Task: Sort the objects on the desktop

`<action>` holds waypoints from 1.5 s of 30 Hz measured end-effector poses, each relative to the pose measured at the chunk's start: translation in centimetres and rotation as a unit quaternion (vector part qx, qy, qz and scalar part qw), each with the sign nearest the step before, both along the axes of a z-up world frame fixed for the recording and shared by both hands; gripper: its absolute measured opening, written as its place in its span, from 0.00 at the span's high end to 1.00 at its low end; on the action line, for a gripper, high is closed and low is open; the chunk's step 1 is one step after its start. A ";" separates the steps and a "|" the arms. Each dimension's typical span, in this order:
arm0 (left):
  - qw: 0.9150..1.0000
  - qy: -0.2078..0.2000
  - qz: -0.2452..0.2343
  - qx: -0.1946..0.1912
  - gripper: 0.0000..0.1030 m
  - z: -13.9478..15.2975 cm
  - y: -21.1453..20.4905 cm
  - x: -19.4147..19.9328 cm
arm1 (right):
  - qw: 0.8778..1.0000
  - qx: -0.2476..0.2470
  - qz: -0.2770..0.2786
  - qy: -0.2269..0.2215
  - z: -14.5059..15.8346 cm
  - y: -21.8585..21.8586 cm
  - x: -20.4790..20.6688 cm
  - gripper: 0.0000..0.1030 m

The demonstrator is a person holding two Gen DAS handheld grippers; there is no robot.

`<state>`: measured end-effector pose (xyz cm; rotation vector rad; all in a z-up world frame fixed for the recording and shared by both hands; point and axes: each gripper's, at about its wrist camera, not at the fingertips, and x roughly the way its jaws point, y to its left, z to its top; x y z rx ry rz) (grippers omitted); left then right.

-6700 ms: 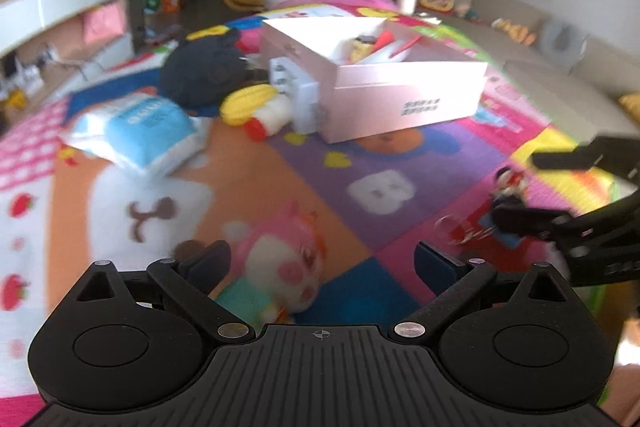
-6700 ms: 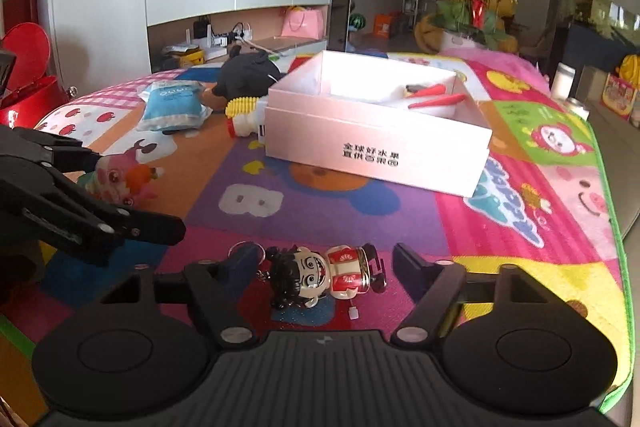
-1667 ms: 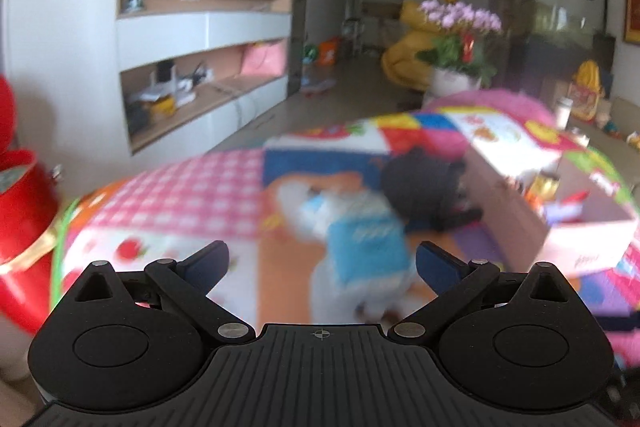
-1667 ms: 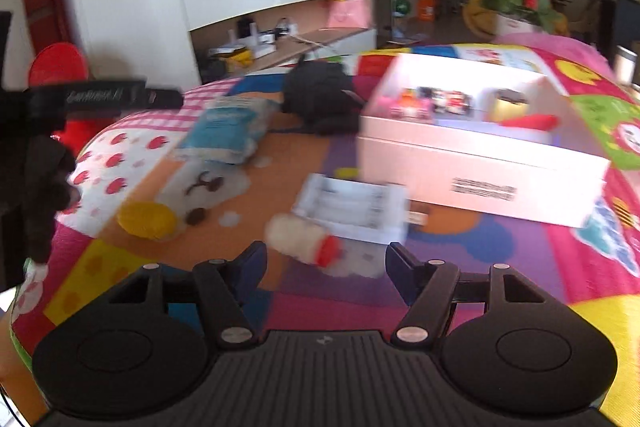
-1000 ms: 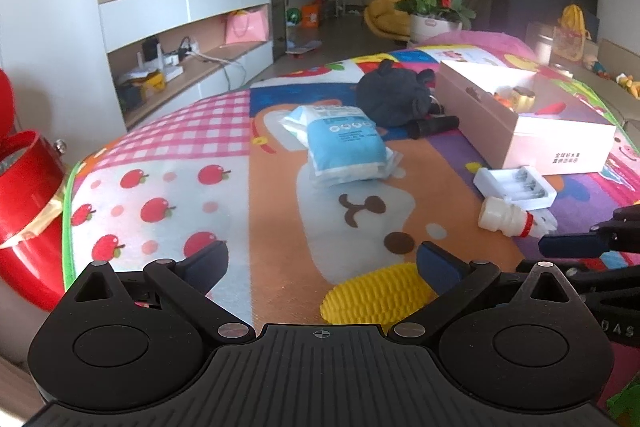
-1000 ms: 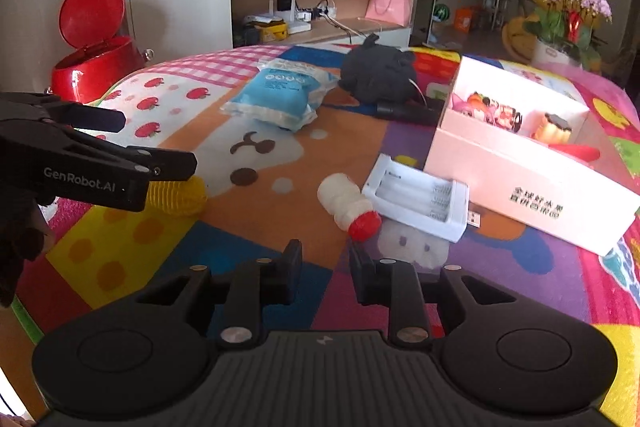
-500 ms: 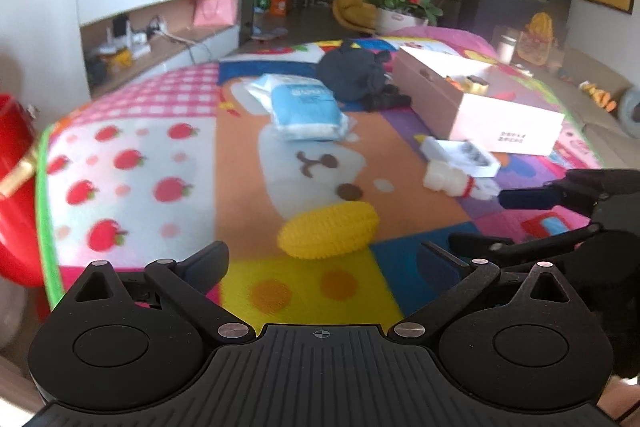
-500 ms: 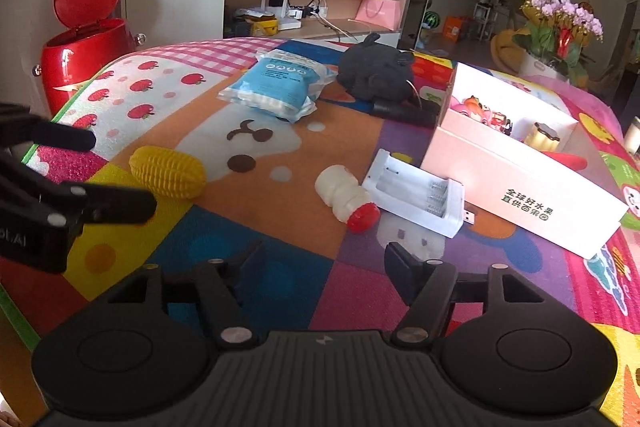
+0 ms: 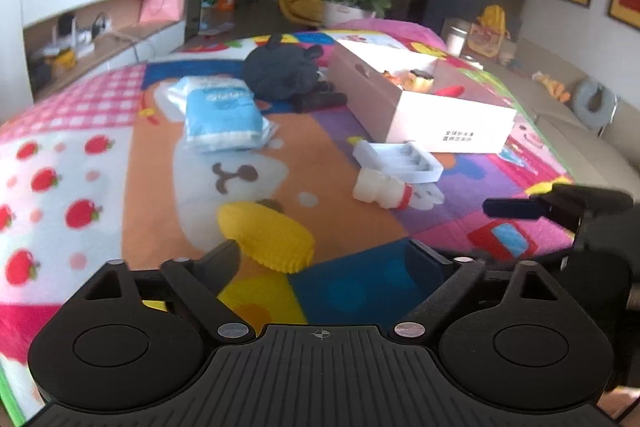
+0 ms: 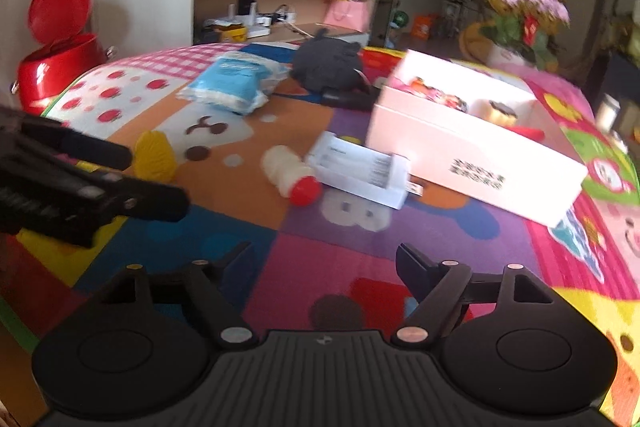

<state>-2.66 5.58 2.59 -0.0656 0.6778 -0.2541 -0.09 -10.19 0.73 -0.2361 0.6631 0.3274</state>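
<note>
Left tool [image 9: 324, 259] — jaws closing, not yet pressing — frames the yellow toy corn [image 9: 266, 237] on the patterned mat [image 9: 360, 291]. Right tool [image 10: 324, 259] (jaws opening, nothing between) faces the small bottle [image 10: 290, 177] beside the pink box [image 10: 476, 163].

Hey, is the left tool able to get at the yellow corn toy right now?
Probably yes. The yellow corn toy lies just ahead of the left tool, whose jaws are closing with nothing between them yet, and nothing blocks the way.
</note>
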 end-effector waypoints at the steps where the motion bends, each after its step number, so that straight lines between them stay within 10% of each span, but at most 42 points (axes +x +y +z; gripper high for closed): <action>1: 1.000 -0.002 0.002 0.010 0.07 0.0 -0.1 0.0 | 1.000 0.011 -0.008 0.005 0.1 -0.4 0.4 0.24; 6: 1.000 0.004 0.020 0.020 0.07 -0.4 0.5 -0.4 | 0.993 0.084 -0.084 0.015 0.8 -1.5 4.6 0.05; 15: 0.999 0.007 0.035 0.021 0.06 -0.6 1.2 -0.8 | 0.982 0.092 -0.149 0.068 -0.5 1.1 11.5 0.03; 31: 0.999 0.003 0.013 0.030 0.05 -0.6 -0.1 0.0 | 0.989 0.010 -0.147 -0.012 0.4 -5.5 4.6 0.10; 45: 0.992 -0.049 -0.082 0.087 0.17 0.5 -5.1 5.0 | 0.986 0.042 -0.162 -0.017 -0.5 -8.7 2.5 0.10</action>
